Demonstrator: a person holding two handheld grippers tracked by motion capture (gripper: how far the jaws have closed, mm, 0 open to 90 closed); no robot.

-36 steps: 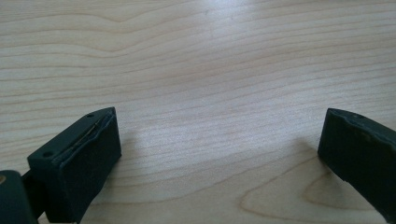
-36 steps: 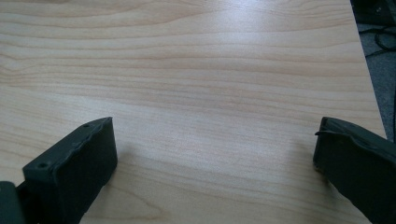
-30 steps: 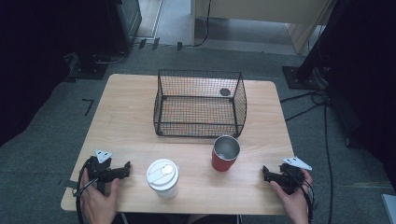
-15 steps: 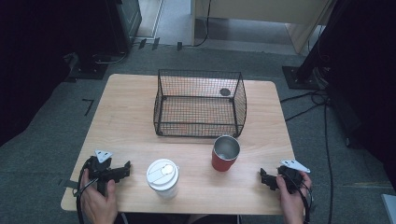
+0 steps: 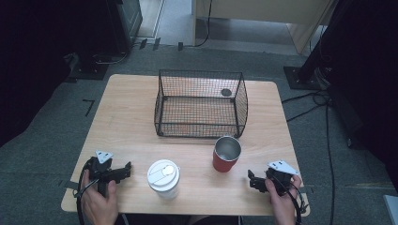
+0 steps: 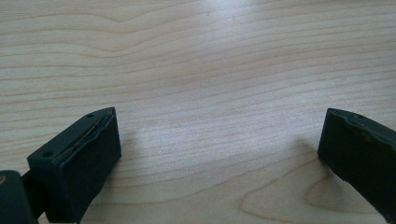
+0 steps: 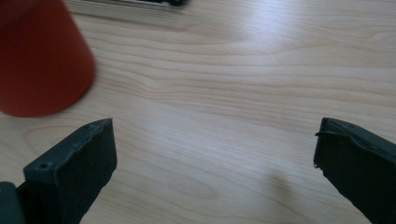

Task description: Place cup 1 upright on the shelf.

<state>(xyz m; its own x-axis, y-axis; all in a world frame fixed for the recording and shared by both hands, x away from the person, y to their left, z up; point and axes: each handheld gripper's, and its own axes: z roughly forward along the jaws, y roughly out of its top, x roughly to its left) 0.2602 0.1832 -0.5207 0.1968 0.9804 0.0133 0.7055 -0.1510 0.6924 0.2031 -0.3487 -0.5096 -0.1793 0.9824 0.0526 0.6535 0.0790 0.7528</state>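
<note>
My red cup [image 5: 226, 154] stands open near my right gripper [image 5: 253, 181], the lidded white cup [image 5: 163, 177] near my left gripper [image 5: 126, 169]; both grippers spread wide. The wire basket [image 5: 201, 104] sits mid-bench [image 5: 126, 112], above grey carpet [image 5: 42, 140].

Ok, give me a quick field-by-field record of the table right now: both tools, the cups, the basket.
left tool: jaws open, holding nothing, low over the near-left table edge
right tool: jaws open, holding nothing, near-right, pointing toward the red cup
red cup: upright, no lid, in front of the basket's right corner
white lidded cup: upright, between the tools, nearer the left one
wire basket: black, mid-table, nothing visible inside
table: light wood
</note>
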